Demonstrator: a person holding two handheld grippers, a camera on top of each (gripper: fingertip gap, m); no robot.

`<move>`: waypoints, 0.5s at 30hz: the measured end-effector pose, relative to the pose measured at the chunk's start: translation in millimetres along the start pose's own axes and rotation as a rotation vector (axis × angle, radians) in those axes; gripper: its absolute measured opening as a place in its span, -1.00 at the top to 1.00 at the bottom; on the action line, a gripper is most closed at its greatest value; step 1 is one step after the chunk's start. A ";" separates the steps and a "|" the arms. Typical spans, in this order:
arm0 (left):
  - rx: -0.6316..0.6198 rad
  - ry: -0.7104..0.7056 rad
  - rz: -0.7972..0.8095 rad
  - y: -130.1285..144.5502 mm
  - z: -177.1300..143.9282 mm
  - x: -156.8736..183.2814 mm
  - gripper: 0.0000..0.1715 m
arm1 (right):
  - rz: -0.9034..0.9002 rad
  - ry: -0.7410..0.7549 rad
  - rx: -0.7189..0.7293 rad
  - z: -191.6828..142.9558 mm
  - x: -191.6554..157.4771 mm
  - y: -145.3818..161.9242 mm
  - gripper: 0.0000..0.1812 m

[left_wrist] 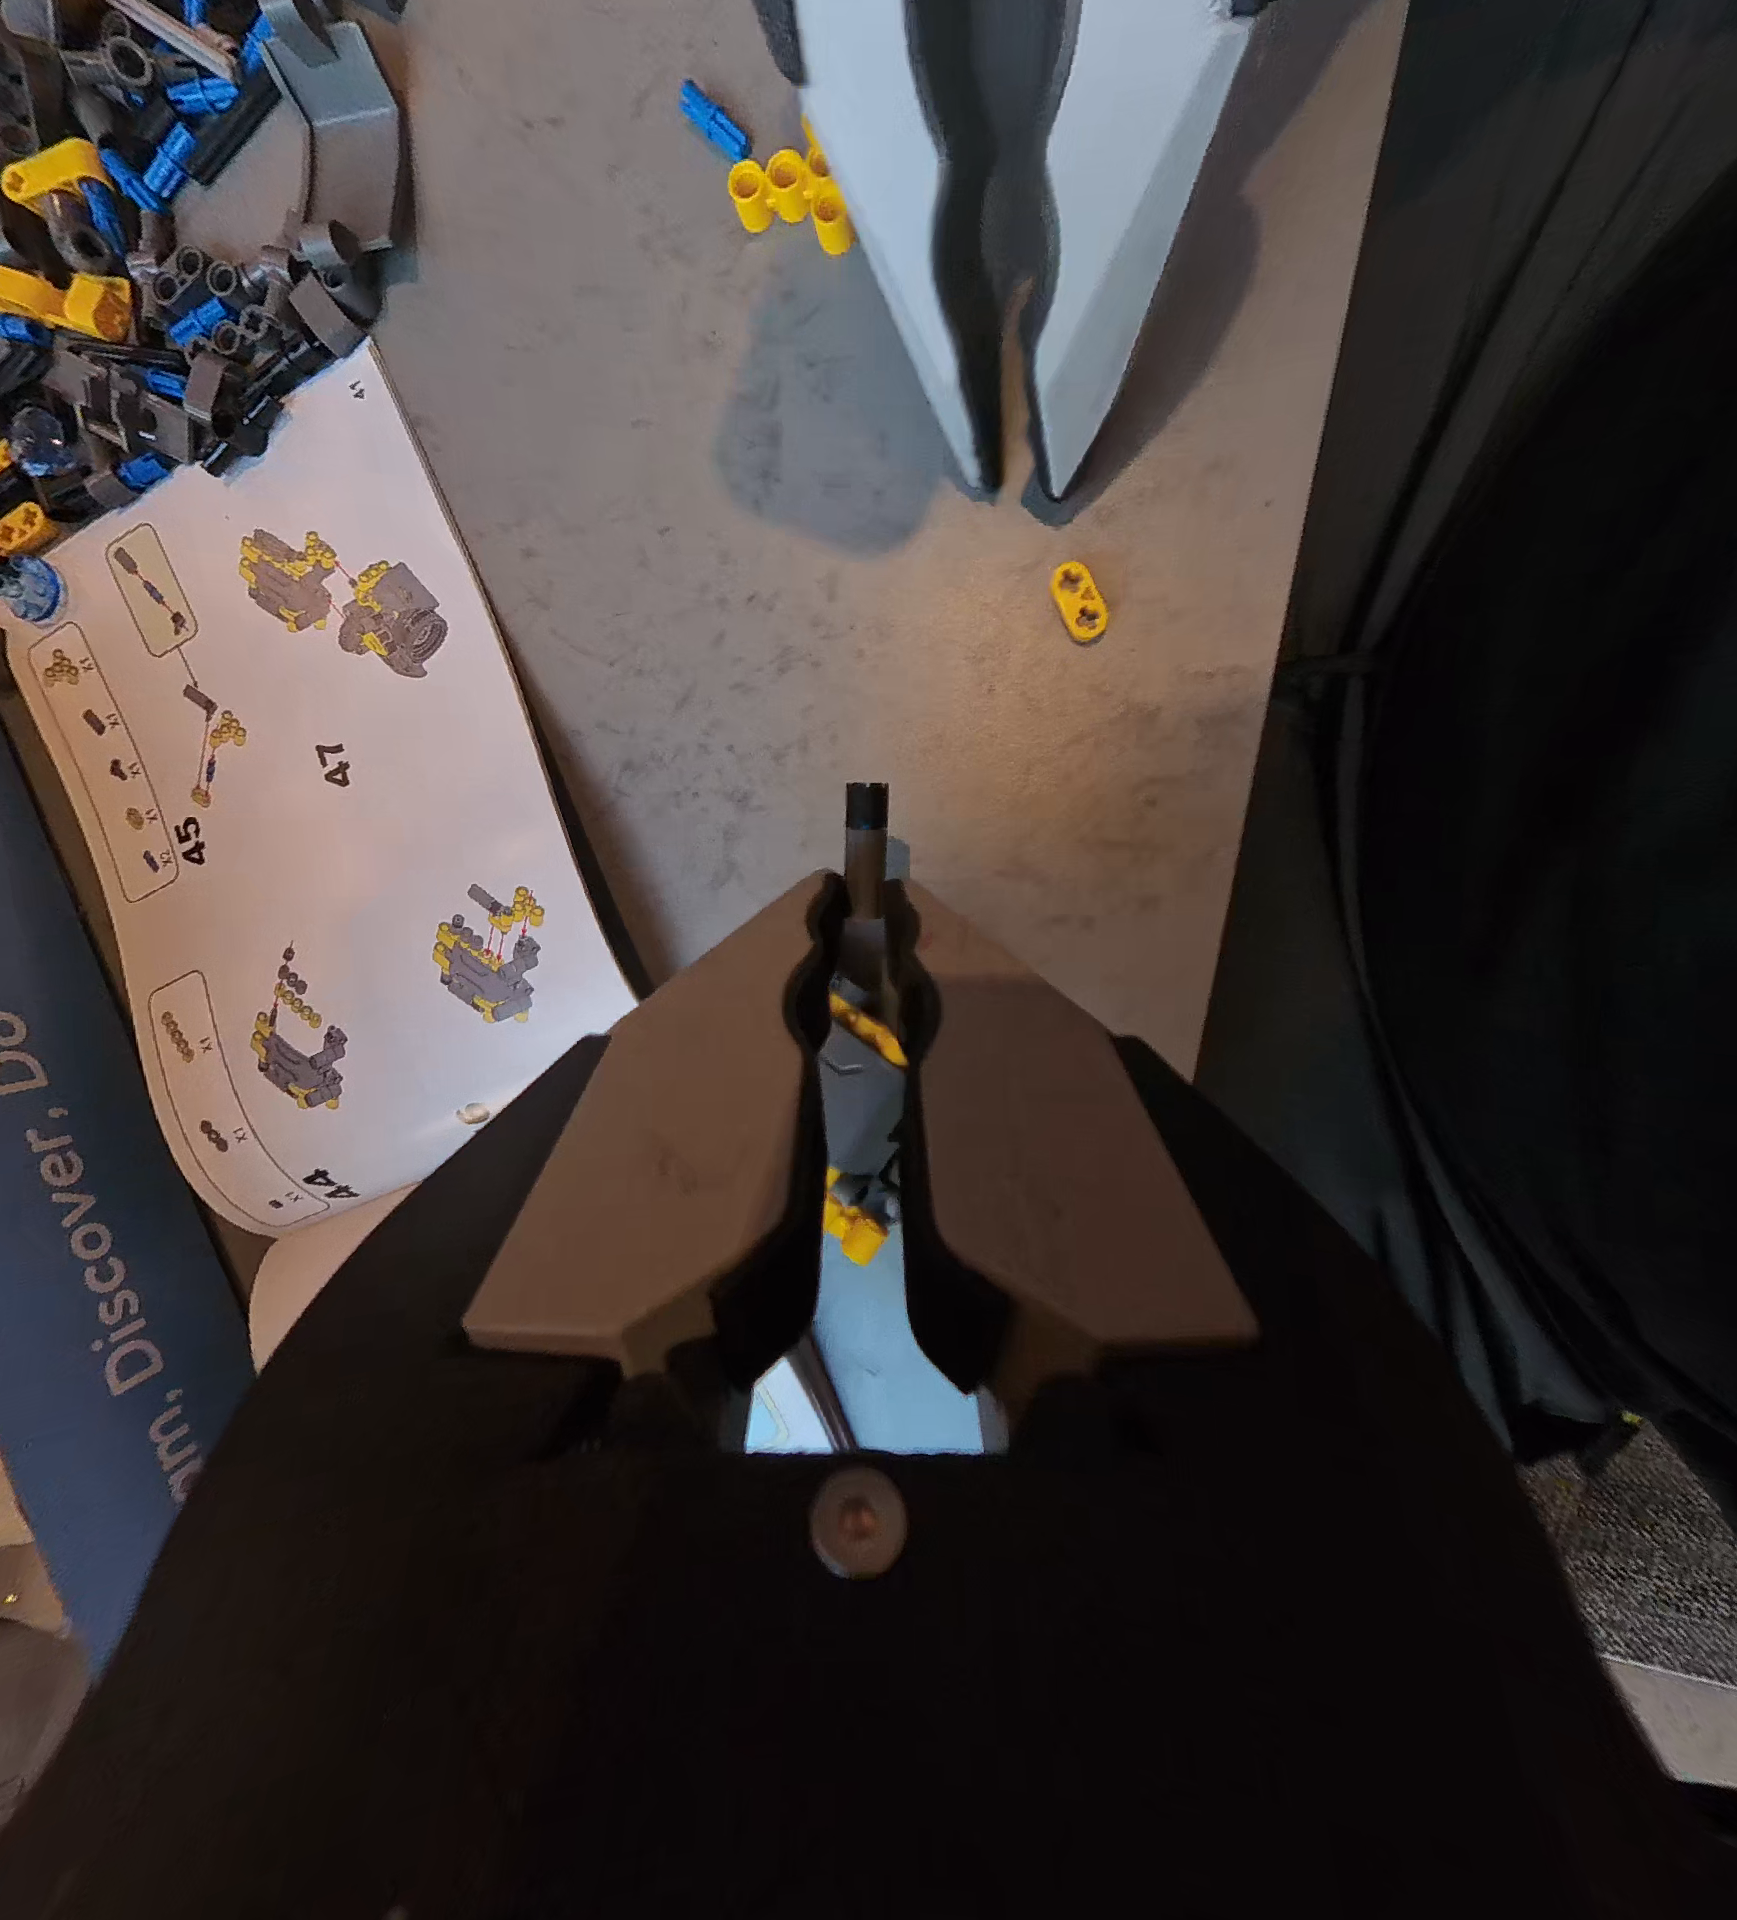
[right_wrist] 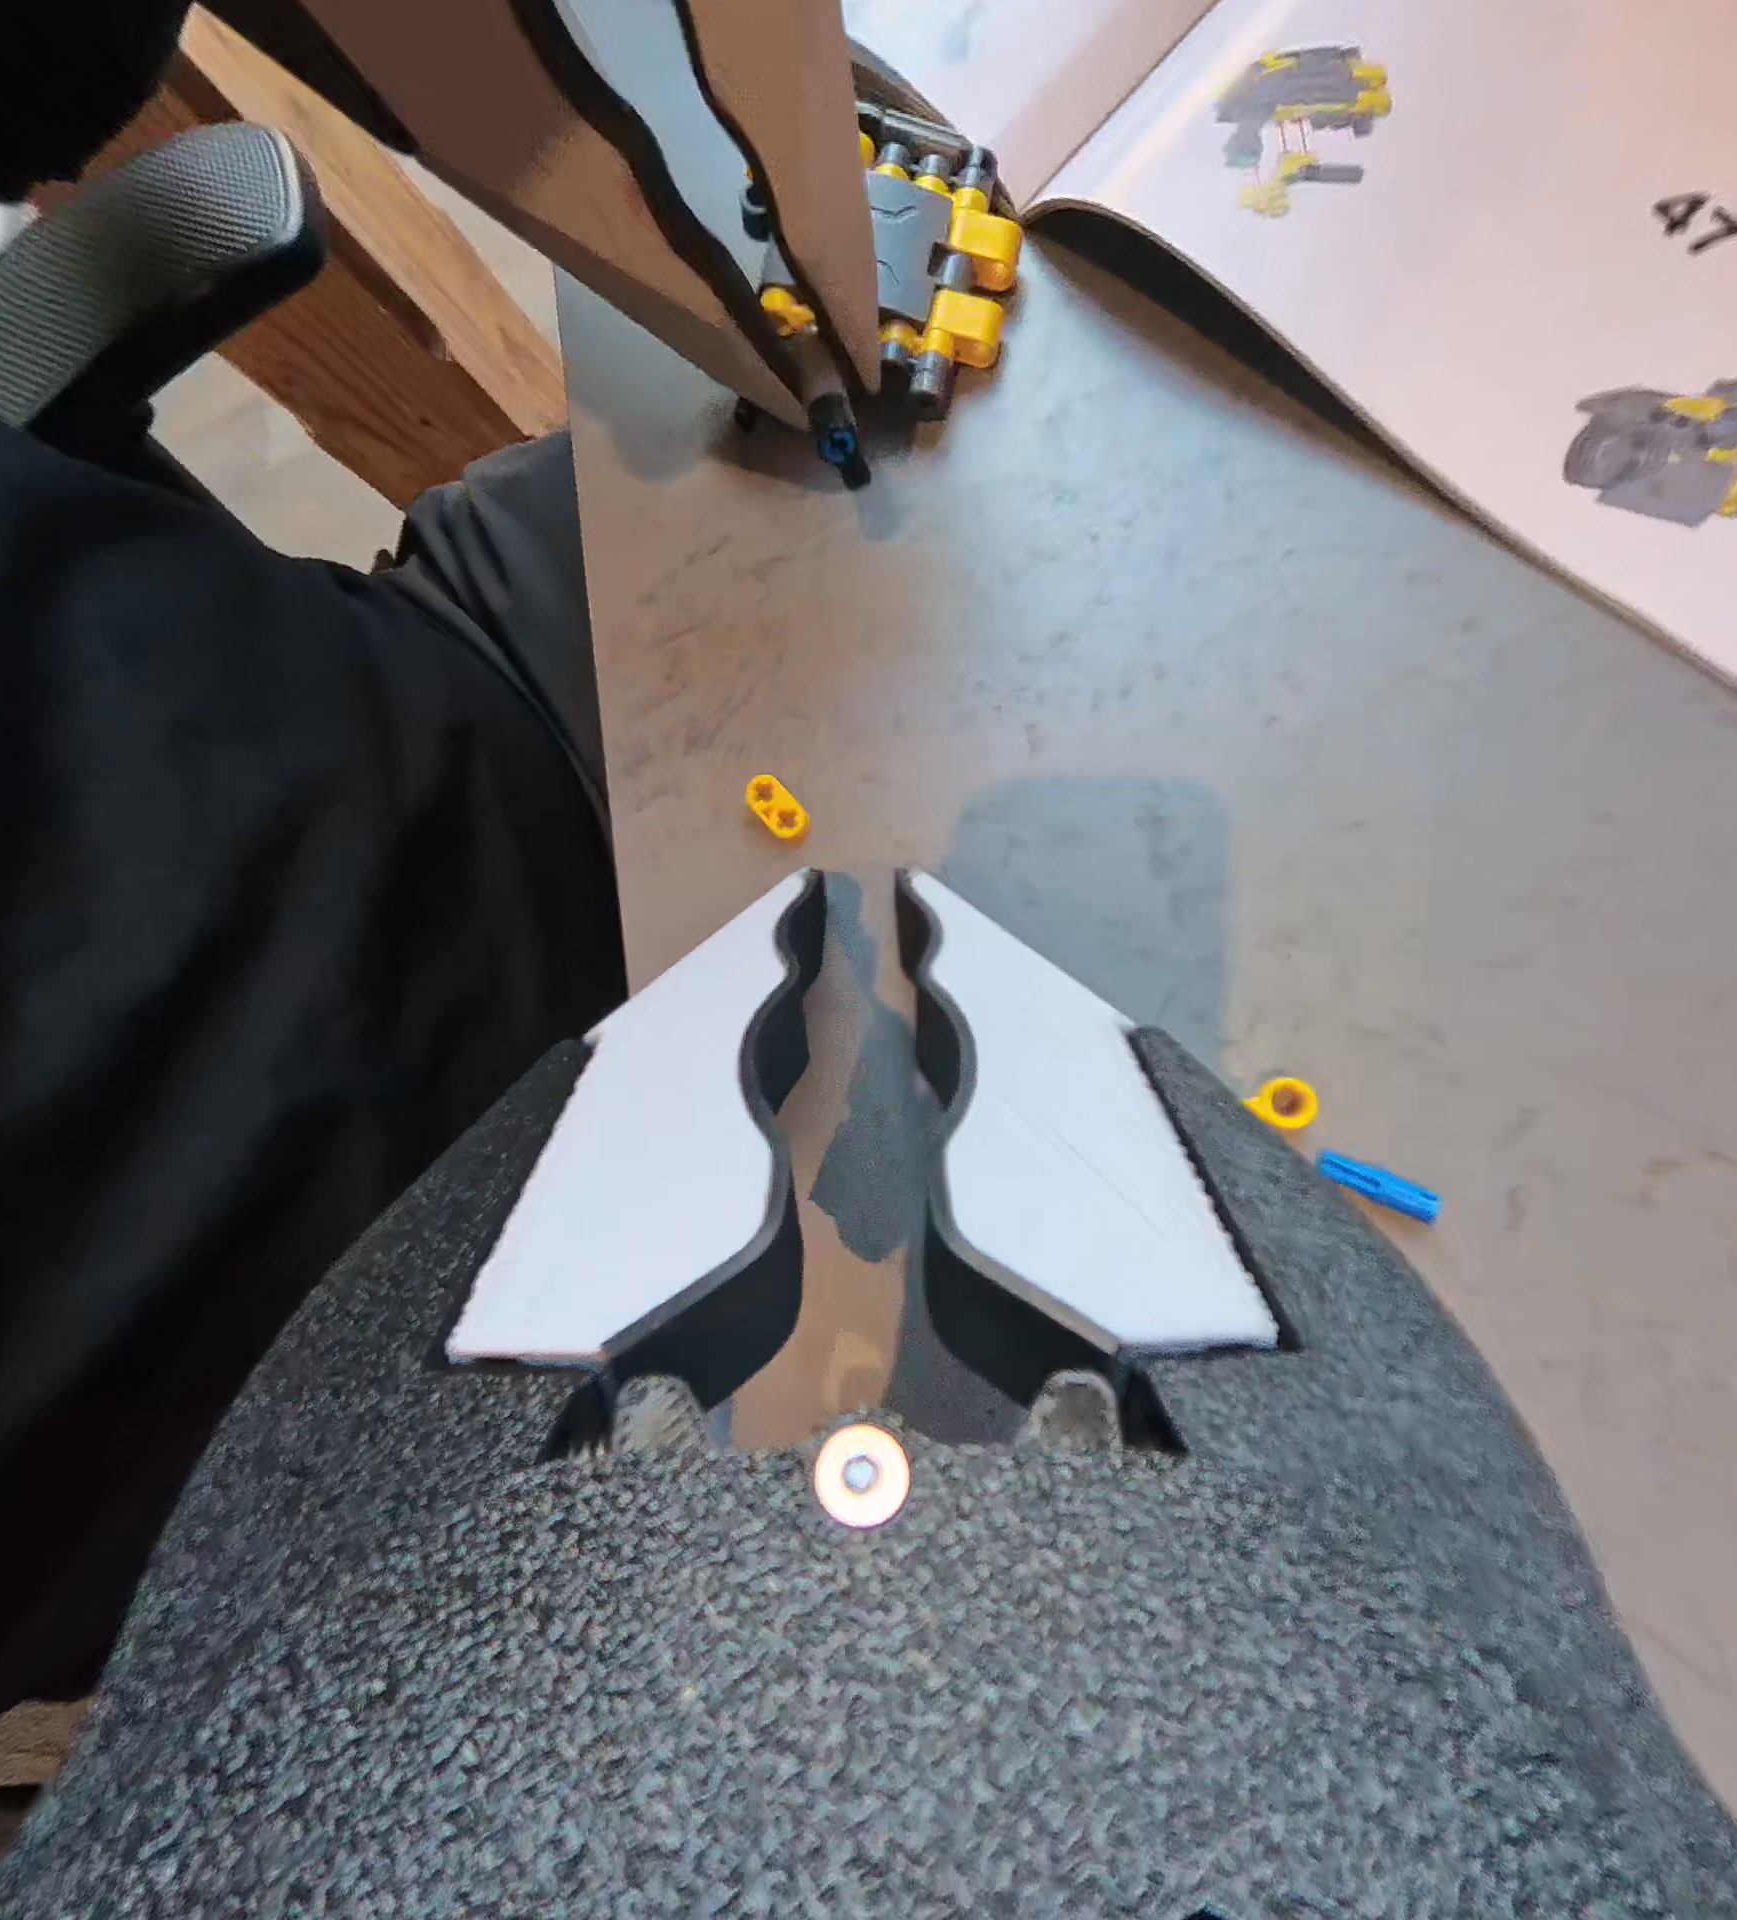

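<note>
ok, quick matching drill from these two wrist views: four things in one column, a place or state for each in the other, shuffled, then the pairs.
Things
1. left gripper
2. right gripper
3. small yellow two-hole link
4. blue pin

Place or state
A. lies loose on the table right of the right gripper
B. shut on the grey and yellow brick assembly
C. slightly open, holding nothing
D. lies on the table just ahead of the white fingers

Pairs: 1-B, 2-C, 3-D, 4-A

Left gripper hides most of its brick assembly.
</note>
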State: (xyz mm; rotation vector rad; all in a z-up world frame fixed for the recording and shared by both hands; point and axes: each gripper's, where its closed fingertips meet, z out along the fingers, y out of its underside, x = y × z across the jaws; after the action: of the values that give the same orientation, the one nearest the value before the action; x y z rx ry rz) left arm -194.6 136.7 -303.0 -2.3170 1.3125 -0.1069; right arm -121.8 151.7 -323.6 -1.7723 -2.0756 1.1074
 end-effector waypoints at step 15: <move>0.018 0.056 -0.016 -22.8 9.3 31.7 0.94 | -0.255 0.035 0.142 -5.7 -18.7 -41.1 0.85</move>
State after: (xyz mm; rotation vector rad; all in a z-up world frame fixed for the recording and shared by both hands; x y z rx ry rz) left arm -156.7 123.7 -306.4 -2.3252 1.3143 -0.1897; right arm -145.0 136.9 -287.4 -1.4064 -2.0743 1.1105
